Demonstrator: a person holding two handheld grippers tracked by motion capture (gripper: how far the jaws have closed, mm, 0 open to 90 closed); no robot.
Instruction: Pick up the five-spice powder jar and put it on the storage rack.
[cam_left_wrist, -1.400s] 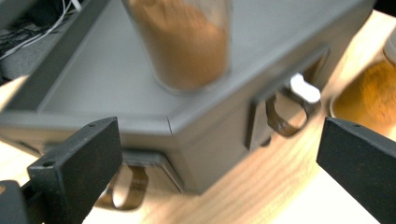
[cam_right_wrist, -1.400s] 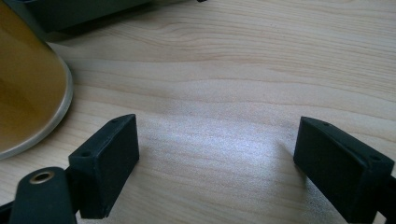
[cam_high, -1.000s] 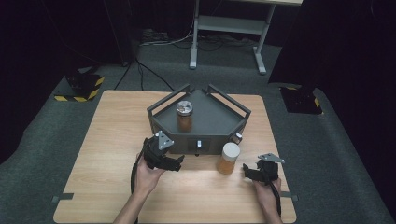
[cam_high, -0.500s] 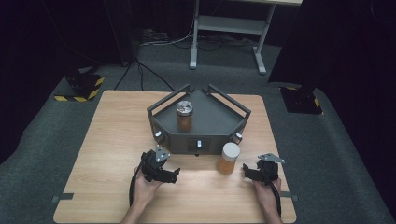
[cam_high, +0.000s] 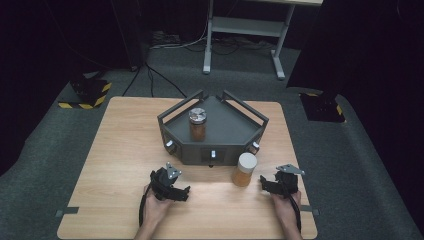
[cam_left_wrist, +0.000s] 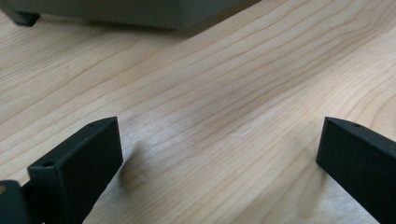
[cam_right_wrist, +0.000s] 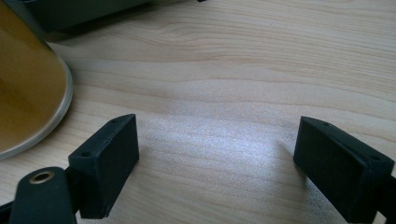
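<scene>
Now both tongs rest low, empty.
Left tongs (cam_high: 184, 192) have sunk to the bench (cam_high: 115, 150), jaws wide; right tongs (cam_high: 263, 184) gape beside the white-lidded jar (cam_high: 245, 169), which stands before the dark tray (cam_high: 227, 131). A grasp looks next.

Black claws (cam_high: 186, 194) with grey three-cornered plates (cam_high: 173, 172), black cables

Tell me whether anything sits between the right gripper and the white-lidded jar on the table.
Nothing visible does. The right gripper rests open on the table, and the white-lidded jar stands just beside its jaws with bare wood between them. The dark stand is behind the jar.
</scene>
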